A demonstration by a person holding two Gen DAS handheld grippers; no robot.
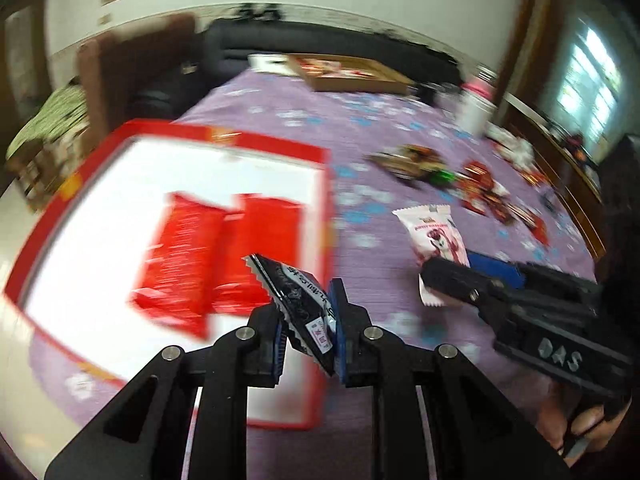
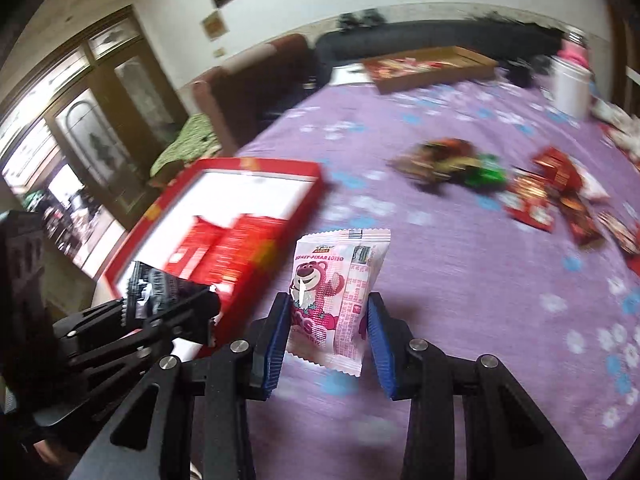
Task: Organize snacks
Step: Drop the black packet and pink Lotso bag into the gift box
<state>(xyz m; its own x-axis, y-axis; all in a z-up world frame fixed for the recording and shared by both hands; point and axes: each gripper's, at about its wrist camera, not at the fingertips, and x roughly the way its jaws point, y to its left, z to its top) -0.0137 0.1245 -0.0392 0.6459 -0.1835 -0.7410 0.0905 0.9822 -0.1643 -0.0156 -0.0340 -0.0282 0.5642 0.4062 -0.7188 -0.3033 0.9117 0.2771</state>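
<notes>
My left gripper (image 1: 308, 320) is shut on a black snack packet (image 1: 298, 300) and holds it over the near right corner of a red-rimmed white box (image 1: 224, 138). Two red packets (image 1: 224, 256) lie in that box. My right gripper (image 2: 328, 332) is shut on a pink bear snack packet (image 2: 336, 292) and holds it above the purple tablecloth (image 2: 460, 280), right of the box (image 2: 256, 168). The right gripper also shows in the left wrist view (image 1: 448, 276), and the left gripper with its black packet shows in the right wrist view (image 2: 168, 300).
Loose snacks lie on the cloth further back: a brown and green pile (image 2: 452, 164) and several red packets (image 2: 560, 196). A flat brown box (image 2: 428, 66) and a white jar with a pink lid (image 2: 570, 84) stand at the far edge. Chairs stand beyond the table.
</notes>
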